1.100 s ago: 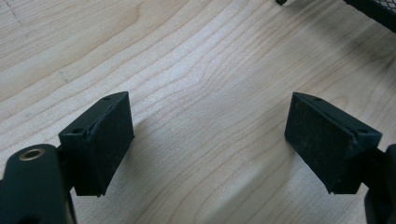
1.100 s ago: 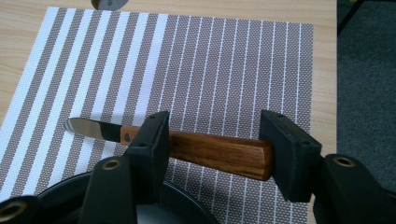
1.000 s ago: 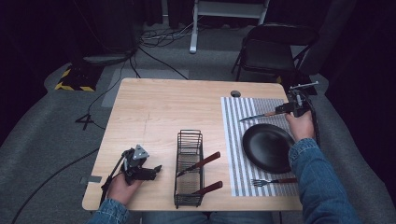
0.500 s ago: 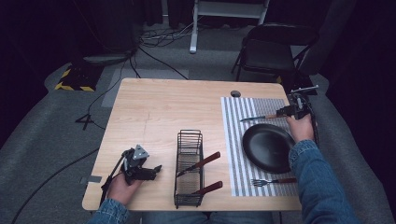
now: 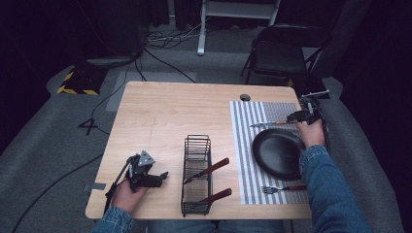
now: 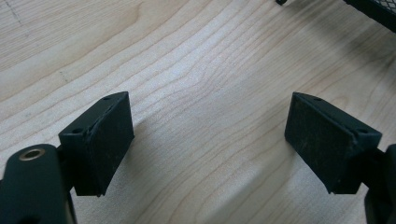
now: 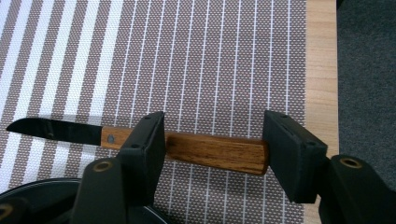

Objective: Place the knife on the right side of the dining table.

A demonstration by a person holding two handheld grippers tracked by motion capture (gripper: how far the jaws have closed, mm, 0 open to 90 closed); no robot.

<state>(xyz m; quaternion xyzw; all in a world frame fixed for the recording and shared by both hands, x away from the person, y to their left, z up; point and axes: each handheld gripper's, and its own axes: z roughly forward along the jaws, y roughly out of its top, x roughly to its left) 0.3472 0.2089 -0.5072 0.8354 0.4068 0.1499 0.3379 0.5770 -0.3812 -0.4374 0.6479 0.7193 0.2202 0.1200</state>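
A knife with a wooden handle point(image 7: 215, 151) and dark blade lies on the striped placemat point(image 7: 201, 56), just behind the black plate point(image 5: 277, 153). In the high view the knife point(image 5: 269, 124) points left from my right gripper point(image 5: 297, 116). The right gripper point(image 7: 217, 128) straddles the handle; its jaws have just been opening, and the pads stand off the wood. My left gripper point(image 5: 163, 175) rests near the table's front left. In its own view the left gripper point(image 6: 208, 126) is open over bare wood.
A black wire rack point(image 5: 197, 174) at front centre holds two brown-handled utensils point(image 5: 209, 170). A fork point(image 5: 282, 188) lies on the placemat point(image 5: 243, 145) in front of the plate. A black chair point(image 5: 286, 53) stands beyond the table's far right corner.
The right gripper has sunk a little toward the placemat with the knife, and its jaws have spread wider. The left gripper has kept still.
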